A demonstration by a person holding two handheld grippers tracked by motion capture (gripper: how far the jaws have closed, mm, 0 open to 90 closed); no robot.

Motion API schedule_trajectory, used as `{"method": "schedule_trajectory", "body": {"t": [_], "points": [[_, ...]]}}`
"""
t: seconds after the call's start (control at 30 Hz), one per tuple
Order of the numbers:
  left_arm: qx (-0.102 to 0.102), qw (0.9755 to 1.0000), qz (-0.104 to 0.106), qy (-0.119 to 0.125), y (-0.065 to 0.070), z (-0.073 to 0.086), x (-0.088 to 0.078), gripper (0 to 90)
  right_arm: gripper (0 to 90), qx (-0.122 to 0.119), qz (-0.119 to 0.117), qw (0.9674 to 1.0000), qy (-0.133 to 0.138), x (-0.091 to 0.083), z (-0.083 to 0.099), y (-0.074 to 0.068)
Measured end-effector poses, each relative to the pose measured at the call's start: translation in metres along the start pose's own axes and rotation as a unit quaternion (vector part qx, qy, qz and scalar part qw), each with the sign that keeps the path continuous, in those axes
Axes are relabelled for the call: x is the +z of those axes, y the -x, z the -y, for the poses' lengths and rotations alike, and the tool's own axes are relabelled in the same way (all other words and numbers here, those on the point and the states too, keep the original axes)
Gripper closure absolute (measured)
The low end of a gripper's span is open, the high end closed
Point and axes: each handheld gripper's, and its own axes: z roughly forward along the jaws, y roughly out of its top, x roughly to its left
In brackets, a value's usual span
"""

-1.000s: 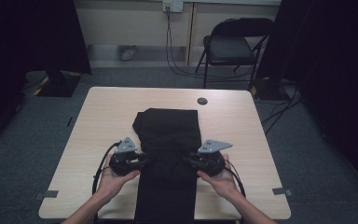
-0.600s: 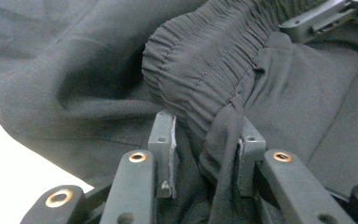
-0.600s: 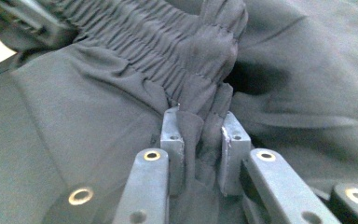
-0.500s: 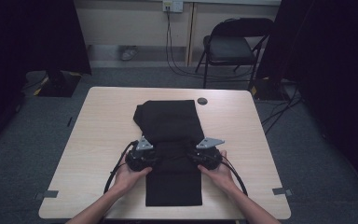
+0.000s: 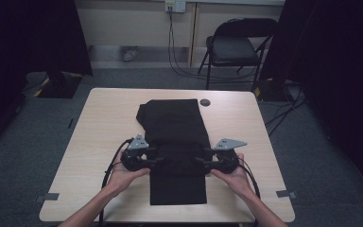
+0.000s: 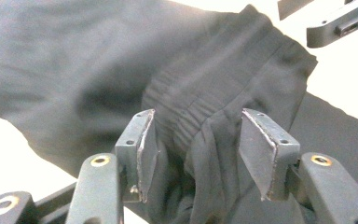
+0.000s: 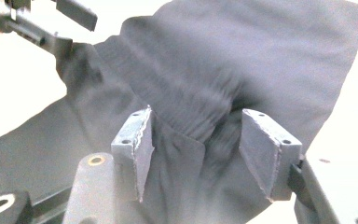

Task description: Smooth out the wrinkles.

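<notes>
Two claws, both spread now: my left claw (image 5: 157, 161) and right claw (image 5: 199, 161) have just been opening, with the gathered waistband of the black trousers (image 5: 175, 127) lying loose between each pair of pads (image 6: 145, 149), no longer pinched. The garment lies folded on the worktop (image 5: 99, 123), its fold straight ahead of my claws. To finish well, I draw both claws back level and together so no pad snags the cloth; the blurred fabric perhaps clings slightly to the right pad.
</notes>
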Motion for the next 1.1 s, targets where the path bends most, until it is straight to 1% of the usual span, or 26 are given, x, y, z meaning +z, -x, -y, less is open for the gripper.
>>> {"method": "schedule_trajectory", "body": {"t": [0.03, 0.07, 0.1, 0.13, 0.17, 0.2, 0.23, 0.27, 0.3, 0.33, 0.37, 0.4, 0.43, 0.47, 0.53, 0.6, 0.63, 0.7, 0.73, 0.83, 0.9, 0.93, 0.97, 1.03, 1.07, 1.1], "points": [[-0.012, 0.9999, -0.004, 0.003, -0.005, -0.001, -0.001, 45.6, 44.9, 0.005, 0.004, 0.9999, 0.01, -0.003, -0.003, 0.004], [-0.019, 0.9997, -0.014, 0.0, -0.009, -0.002, -0.001, 45.5, 46.4, 0.01, 0.015, 0.9997, 0.015, -0.005, -0.005, 0.009], [-0.021, 0.9993, -0.032, -0.002, -0.014, -0.004, 0.001, 46.0, 46.9, 0.016, 0.028, 0.9993, 0.02, -0.005, -0.007, 0.016], [-0.03, 0.9984, -0.047, -0.006, -0.02, -0.005, 0.005, 46.8, 47.1, 0.025, 0.039, 0.9987, 0.021, -0.003, -0.008, 0.022], [-0.041, 0.9976, -0.056, -0.005, -0.025, -0.004, 0.009, 46.9, 47.1, 0.03, 0.052, 0.998, 0.016, 0.0, -0.008, 0.028], [-0.045, 0.9969, -0.062, -0.022, -0.031, -0.005, 0.016, 47.0, 47.1, 0.034, 0.061, 0.9976, 0.01, 0.004, -0.007, 0.034], [-0.038, 0.9959, -0.071, -0.042, -0.035, -0.004, 0.023, 46.9, 46.9, 0.04, 0.065, 0.9971, 0.001, 0.009, -0.005, 0.038], [-0.032, 0.9946, -0.085, -0.05, -0.038, -0.002, 0.029, 46.8, 46.2, 0.041, 0.069, 0.9967, -0.009, 0.014, -0.003, 0.042], [-0.041, 0.9938, -0.087, -0.056, -0.04, -0.001, 0.035, 46.7, 46.0, 0.035, 0.079, 0.996, -0.02, 0.019, 0.0, 0.043], [-0.054, 0.9938, -0.081, -0.053, -0.042, 0.0, 0.04, 45.3, 45.4, 0.03, 0.087, 0.9953, -0.03, 0.024, 0.003, 0.044], [-0.052, 0.9939, -0.078, -0.057, -0.042, 0.001, 0.044, 43.9, 45.0, 0.03, 0.089, 0.9948, -0.039, 0.028, 0.005, 0.045], [-0.04, 0.9945, -0.075, -0.062, -0.042, 0.001, 0.048, 42.7, 44.7, 0.023, 0.096, 0.9941, -0.045, 0.031, 0.008, 0.044], [-0.035, 0.9952, -0.07, -0.058, -0.04, 0.001, 0.049, 42.2, 44.0, 0.018, 0.093, 0.9943, -0.048, 0.033, 0.01, 0.042], [-0.033, 0.9957, -0.066, -0.056, -0.039, 0.001, 0.048, 43.0, 44.1, 0.015, 0.081, 0.9952, -0.053, 0.034, 0.011, 0.039], [-0.024, 0.9966, -0.058, -0.054, -0.034, 0.001, 0.042, 42.9, 43.6, 0.005, 0.071, 0.9964, -0.046, 0.031, 0.011, 0.032], [-0.015, 0.9972, -0.051, -0.053, -0.029, 0.003, 0.035, 42.1, 41.2, 0.004, 0.052, 0.9981, -0.033, 0.022, 0.01, 0.026], [-0.017, 0.9976, -0.046, -0.049, -0.026, 0.004, 0.03, 41.8, 40.8, 0.006, 0.046, 0.9985, -0.029, 0.019, 0.01, 0.024], [-0.007, 0.998, -0.039, -0.049, -0.019, 0.006, 0.022, 40.4, 40.1, 0.007, 0.029, 0.9992, -0.025, 0.011, 0.012, 0.018], [-0.001, 0.9981, -0.038, -0.048, -0.015, 0.007, 0.017, 39.7, 39.8, 0.004, 0.026, 0.9994, -0.025, 0.008, 0.014, 0.014], [0.011, 0.9987, -0.025, -0.044, -0.006, 0.012, 0.003, 37.1, 38.8, -0.004, 0.007, 0.9997, -0.025, -0.004, 0.019, 0.001], [0.012, 0.9991, -0.015, -0.039, -0.003, 0.015, -0.004, 35.5, 37.9, -0.01, -0.006, 0.9996, -0.027, -0.011, 0.023, -0.007], [0.011, 0.999, -0.018, -0.039, -0.002, 0.016, -0.006, 35.5, 37.0, -0.012, -0.013, 0.9994, -0.03, -0.015, 0.025, -0.011], [0.005, 0.9994, -0.013, -0.033, -0.001, 0.018, -0.007, 35.4, 36.4, -0.015, -0.021, 0.999, -0.036, -0.018, 0.027, -0.014], [0.003, 0.9992, -0.019, -0.035, 0.002, 0.019, -0.005, 34.8, 36.4, -0.021, -0.024, 0.9988, -0.036, -0.023, 0.031, -0.02], [0.009, 0.9992, -0.017, -0.036, 0.004, 0.021, -0.002, 34.9, 36.4, -0.022, -0.024, 0.9989, -0.035, -0.024, 0.03, -0.021], [0.013, 0.9989, -0.012, -0.043, 0.006, 0.021, -0.001, 35.3, 36.5, -0.027, -0.02, 0.999, -0.031, -0.024, 0.028, -0.023]]}}
